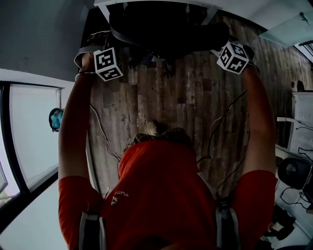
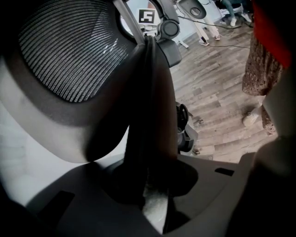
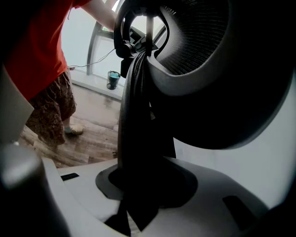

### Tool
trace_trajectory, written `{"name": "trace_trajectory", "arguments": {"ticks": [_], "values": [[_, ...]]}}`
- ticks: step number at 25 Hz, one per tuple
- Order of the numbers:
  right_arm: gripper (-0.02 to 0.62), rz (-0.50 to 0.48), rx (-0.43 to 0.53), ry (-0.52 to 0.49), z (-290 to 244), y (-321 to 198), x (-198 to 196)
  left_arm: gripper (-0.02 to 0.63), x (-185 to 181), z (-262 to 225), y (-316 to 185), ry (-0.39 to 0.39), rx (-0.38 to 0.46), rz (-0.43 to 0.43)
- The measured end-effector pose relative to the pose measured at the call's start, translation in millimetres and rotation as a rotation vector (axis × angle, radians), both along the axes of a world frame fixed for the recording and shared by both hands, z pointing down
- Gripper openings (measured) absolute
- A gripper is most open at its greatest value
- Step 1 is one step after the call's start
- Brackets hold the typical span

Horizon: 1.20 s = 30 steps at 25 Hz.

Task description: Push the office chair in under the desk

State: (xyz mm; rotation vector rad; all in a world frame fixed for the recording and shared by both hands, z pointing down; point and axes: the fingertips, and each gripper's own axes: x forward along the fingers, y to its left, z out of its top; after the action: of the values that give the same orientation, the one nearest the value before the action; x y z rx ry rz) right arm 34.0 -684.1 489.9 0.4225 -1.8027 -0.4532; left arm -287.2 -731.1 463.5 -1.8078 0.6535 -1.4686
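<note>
Left gripper view: chair (image 2: 74,60) inside tongs (image 2: 150,187)

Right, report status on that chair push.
Jaws of left gripper and right gripper clamped on office chair back frame. Chair at the desk edge. No obstruction seen between them.

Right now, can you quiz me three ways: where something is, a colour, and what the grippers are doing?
1. Where is the office chair in the head view? A top B bottom C far left
2. What colour is the person's shirt? A blue B red C white
3. What are the left gripper and right gripper doing? A hanging open B holding a cup C clamped on the chair's back
Answers: 1 A, beyond both grippers; 2 B, red fills the lower head view; 3 C, each gripper view shows its dark edge between the jaws.
</note>
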Motion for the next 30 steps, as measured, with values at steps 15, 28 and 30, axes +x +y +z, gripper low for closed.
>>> {"name": "trace_trajectory", "arguments": {"ticks": [15,28,30], "values": [[0.141,0.003,0.004,-0.008,0,-99,1,0.104,2,2,-103,-0.007,-0.006,0.001],[0.141,-0.004,0.014,-0.006,5,-182,2,0.107,4,8,-190,0.001,-0.001,-0.002],[0.141,-0.001,0.012,-0.007,5,-193,4,0.107,6,8,-202,0.001,-0.002,0.001]]}}
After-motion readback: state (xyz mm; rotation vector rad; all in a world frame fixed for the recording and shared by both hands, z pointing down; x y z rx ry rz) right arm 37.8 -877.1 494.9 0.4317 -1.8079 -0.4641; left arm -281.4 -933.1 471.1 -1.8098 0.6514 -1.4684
